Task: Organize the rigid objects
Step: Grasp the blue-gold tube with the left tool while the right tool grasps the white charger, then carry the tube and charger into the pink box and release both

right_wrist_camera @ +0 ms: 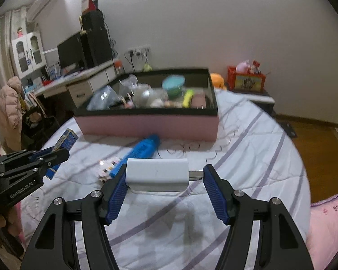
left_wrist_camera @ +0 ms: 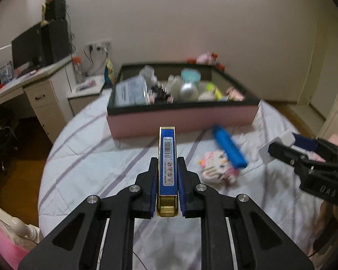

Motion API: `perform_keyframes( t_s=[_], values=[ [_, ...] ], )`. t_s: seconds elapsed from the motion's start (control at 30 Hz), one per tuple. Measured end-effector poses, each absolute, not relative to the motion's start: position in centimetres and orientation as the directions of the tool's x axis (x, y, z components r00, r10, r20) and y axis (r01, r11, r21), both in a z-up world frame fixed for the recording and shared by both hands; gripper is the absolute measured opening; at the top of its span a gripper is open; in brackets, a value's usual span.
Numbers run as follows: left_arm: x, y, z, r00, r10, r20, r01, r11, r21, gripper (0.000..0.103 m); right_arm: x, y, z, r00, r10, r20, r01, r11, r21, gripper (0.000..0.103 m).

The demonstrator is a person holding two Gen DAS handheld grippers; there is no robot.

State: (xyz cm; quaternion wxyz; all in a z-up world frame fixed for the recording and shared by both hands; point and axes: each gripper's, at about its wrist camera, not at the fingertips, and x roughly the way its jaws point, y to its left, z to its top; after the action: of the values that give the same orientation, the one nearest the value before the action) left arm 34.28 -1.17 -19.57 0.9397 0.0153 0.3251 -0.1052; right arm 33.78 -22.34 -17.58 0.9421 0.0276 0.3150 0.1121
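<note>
My left gripper (left_wrist_camera: pixel 167 165) is shut on a slim blue and gold box (left_wrist_camera: pixel 167 157), held edge-up above the bed; the same box (right_wrist_camera: pixel 66 140) shows at the left of the right wrist view. Sideways between the pads of my right gripper (right_wrist_camera: pixel 164 175) sits a white charger (right_wrist_camera: pixel 156 174), its metal plug against the right pad; it (left_wrist_camera: pixel 279 145) also appears at the right of the left wrist view. Ahead on the bed stands a pink storage box (left_wrist_camera: pixel 182 121) with a black rim, holding several items. A blue tube (left_wrist_camera: pixel 228 146) and a small pink-and-white toy (left_wrist_camera: pixel 216 165) lie before it.
The bed has a white quilt with purple stripes (right_wrist_camera: pixel 247 157). A desk with a monitor (left_wrist_camera: pixel 29 47) stands to the left. A red crate (right_wrist_camera: pixel 246 78) rests on a low stand at the far right, and a pink pillow (right_wrist_camera: pixel 329 220) lies at the bed's right edge.
</note>
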Motion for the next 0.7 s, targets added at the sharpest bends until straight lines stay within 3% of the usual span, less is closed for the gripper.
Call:
perform_keyframes(
  t_s=[0.5,0.7],
  values=[
    [27.8,-2.0,-12.8,0.892,-0.163,-0.421,0.169,0.985,-0.023,0.015,26.5,-19.9,-10.0,0.898,0.252,-0.361,-0.252,0.967,0.049,0.067],
    [28.5,-1.4,-15.0,0.861,-0.222,-0.458,0.188,0.975,-0.120,0.015,26.7,-19.3,-10.7,0.889,0.239,-0.390,-0.244,0.969,0.038,0.067]
  ],
)
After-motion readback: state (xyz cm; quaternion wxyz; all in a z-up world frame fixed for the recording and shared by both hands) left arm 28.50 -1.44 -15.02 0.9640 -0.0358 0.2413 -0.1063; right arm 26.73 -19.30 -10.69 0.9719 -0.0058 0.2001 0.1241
